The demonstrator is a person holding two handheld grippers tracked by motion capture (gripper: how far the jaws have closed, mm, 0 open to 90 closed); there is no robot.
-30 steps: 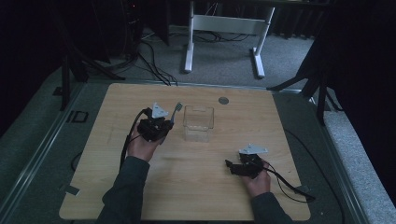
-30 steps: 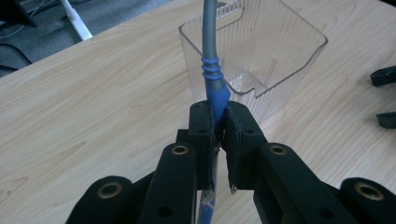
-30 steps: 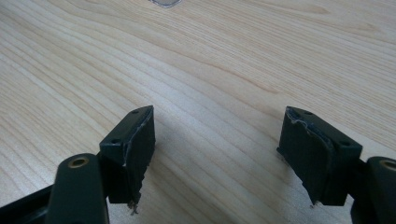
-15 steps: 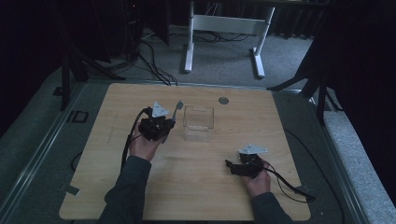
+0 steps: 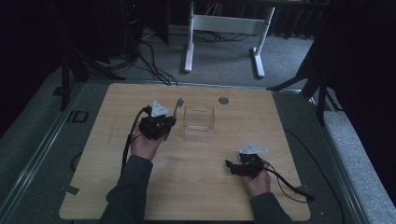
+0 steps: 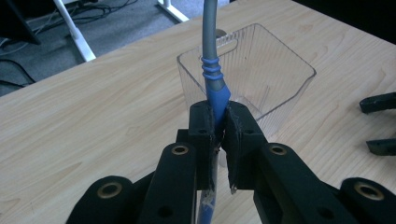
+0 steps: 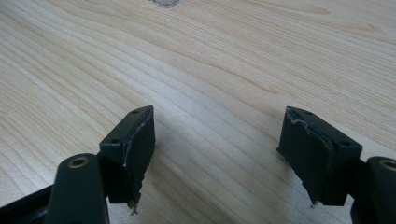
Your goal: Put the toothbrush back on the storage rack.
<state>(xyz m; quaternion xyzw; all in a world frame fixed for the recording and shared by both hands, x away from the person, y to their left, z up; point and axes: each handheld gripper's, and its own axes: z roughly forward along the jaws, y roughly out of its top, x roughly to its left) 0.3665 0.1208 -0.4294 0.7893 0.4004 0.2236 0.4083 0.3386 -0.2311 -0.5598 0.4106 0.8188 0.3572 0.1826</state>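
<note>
My left gripper (image 5: pixel 166 122) (image 6: pixel 219 128) is shut on the blue handle of a grey toothbrush (image 6: pixel 211 65), which stands nearly upright with its head (image 5: pixel 179 102) rising just left of a clear plastic box (image 5: pixel 198 123) (image 6: pixel 261 70). The box is open-topped and stands at the table's middle. My right gripper (image 5: pixel 229 165) (image 7: pixel 217 149) rests low over the wooden table (image 5: pixel 205 186) at the front right, jaws wide apart with nothing between them. Its two jaw tips (image 6: pixel 378 123) also show at the right edge of the left gripper view.
A small round grey disc (image 5: pixel 223 100) lies near the table's far edge. A white desk frame (image 5: pixel 224 32) and cables stand on the floor beyond the table. Cables trail from both grippers toward the front edge.
</note>
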